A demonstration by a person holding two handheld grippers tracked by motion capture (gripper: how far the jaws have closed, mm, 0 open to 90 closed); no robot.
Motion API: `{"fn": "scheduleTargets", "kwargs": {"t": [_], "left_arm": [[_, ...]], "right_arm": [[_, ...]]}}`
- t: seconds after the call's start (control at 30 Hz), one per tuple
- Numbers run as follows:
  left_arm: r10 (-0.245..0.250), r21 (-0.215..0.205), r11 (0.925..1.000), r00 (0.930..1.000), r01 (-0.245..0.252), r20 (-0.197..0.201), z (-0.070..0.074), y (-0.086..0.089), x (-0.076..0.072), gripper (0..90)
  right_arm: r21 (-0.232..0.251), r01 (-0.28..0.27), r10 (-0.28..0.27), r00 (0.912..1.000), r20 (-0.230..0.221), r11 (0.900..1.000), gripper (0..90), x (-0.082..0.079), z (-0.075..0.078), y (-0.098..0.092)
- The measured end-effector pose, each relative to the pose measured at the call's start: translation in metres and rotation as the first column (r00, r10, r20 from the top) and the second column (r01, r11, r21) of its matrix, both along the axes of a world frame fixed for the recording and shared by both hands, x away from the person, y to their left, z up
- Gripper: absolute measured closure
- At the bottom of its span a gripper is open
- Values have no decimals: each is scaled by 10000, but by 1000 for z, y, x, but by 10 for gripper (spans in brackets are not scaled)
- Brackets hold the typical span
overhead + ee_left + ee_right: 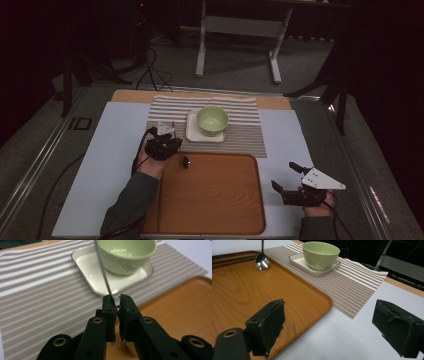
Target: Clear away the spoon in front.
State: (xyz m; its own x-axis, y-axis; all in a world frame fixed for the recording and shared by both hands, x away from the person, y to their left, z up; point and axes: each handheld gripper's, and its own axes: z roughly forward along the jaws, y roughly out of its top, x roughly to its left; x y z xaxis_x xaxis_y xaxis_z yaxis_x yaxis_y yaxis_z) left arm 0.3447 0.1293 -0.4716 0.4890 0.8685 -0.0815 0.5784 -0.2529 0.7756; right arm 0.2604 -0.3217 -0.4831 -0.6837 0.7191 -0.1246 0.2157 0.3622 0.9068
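Left gripper (117, 298): jaws nearly pressed together, with a narrow slit between the pads – they pinch the thin metal handle of a spoon (103, 272).
Spoon handle: in the left gripper view it rises from between the jaw tips and runs up past the rim of the green bowl (125, 253), leaving the frame at the top.
Spoon bowl: in the right gripper view it (262, 262) rests on the far corner of the wooden tray (249, 290), well beyond the right gripper's jaws; the handle goes straight up and is cut off by the top edge.
Left gripper in the high view (163, 144): at the tray's (210, 220) far-left corner, with the dark spoon bowl (186, 162) just beside it on the wood.
Right gripper (332, 327): jaws spread wide, nothing between them – only bare white table surface (342, 340) lies in the gap.
Right gripper in the high view (285, 177): just beside the tray's right edge, over the white surface, well apart from the spoon.
Beyond the left jaws: the green bowl sits on a white square plate (87, 265), which lies on a striped placemat (37, 290).
Hard to make out: whether both left pads press the handle or only 1 – the slit is dark. The handle's lower part is hidden behind the left jaws.
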Motion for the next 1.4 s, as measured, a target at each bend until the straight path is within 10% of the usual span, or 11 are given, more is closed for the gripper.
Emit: {"fn": "scheduleTargets", "kwargs": {"t": [0.17,0.63,1.4], "left_arm": [[11,-563,9984,9998,-21,-180,-2,6,-6,851],[-124,189,9997,9954,143,-946,-23,-23,12,826],[1114,-136,9931,9751,-1161,-1920,-49,-16,-68,791]], "right_arm": [[-31,-42,42,10000,1,10000,106,0,0,1],[-75,-83,82,9999,-100,9999,106,1,-1,1],[-36,-118,117,9999,-79,9999,106,1,0,2]]}}
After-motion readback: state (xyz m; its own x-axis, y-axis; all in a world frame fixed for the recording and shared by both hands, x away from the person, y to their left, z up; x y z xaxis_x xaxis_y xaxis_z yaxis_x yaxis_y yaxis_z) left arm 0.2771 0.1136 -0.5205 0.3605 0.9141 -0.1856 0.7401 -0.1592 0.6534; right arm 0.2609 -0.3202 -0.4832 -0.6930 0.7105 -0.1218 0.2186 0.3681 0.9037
